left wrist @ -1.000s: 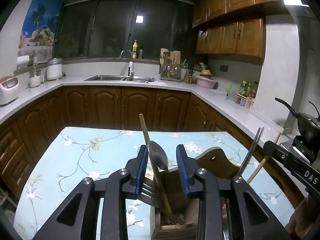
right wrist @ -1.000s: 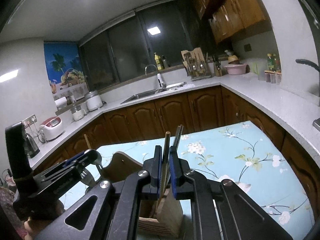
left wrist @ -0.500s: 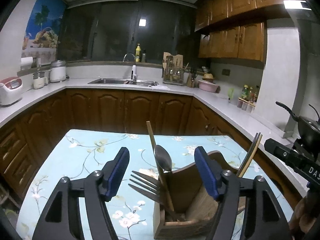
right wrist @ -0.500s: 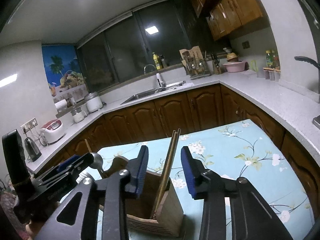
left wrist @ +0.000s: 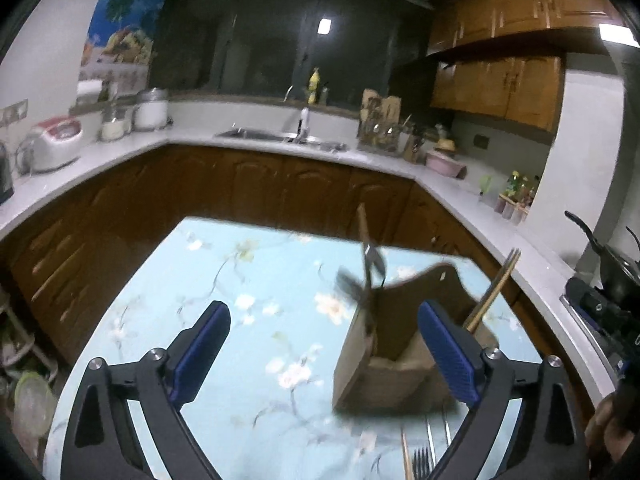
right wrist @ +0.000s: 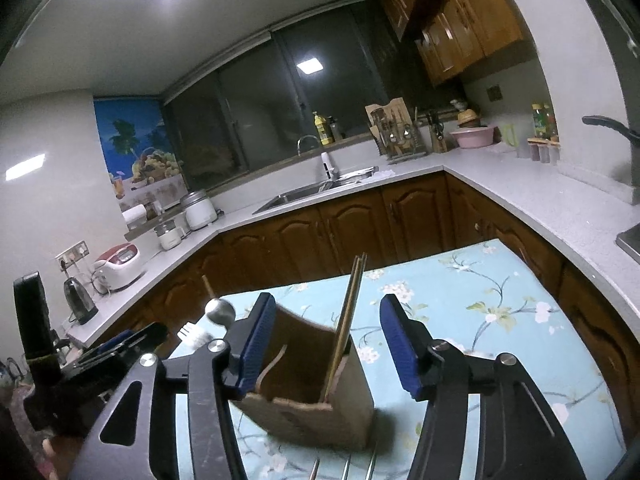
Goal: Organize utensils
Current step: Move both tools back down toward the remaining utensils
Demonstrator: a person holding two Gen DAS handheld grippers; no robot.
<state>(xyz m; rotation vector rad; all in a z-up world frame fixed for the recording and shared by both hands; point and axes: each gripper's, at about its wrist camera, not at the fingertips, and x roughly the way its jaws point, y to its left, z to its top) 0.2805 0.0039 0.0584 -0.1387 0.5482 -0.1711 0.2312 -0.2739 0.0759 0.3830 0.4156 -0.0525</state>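
- Standing on the floral tablecloth (right wrist: 500,312), the wooden utensil holder (right wrist: 316,412) contains chopsticks (right wrist: 350,312), a spoon (right wrist: 219,310) and a fork (right wrist: 192,334).
- Left gripper (left wrist: 324,354): jaws just opened wide, released, nothing between them.
- Right gripper (right wrist: 326,346): jaws just opened, chopsticks between them untouched.
- No legible writing.

Left tongs (left wrist: 324,348) just opened wide, right tongs (right wrist: 326,342) just opened

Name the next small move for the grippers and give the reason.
Probably lower the left gripper toward the loose utensils lying in front of the holder. Both grippers' jaws have just been opening and grip nothing; the spoon and chopsticks already stand in the holder, while a fork and others remain on the table.
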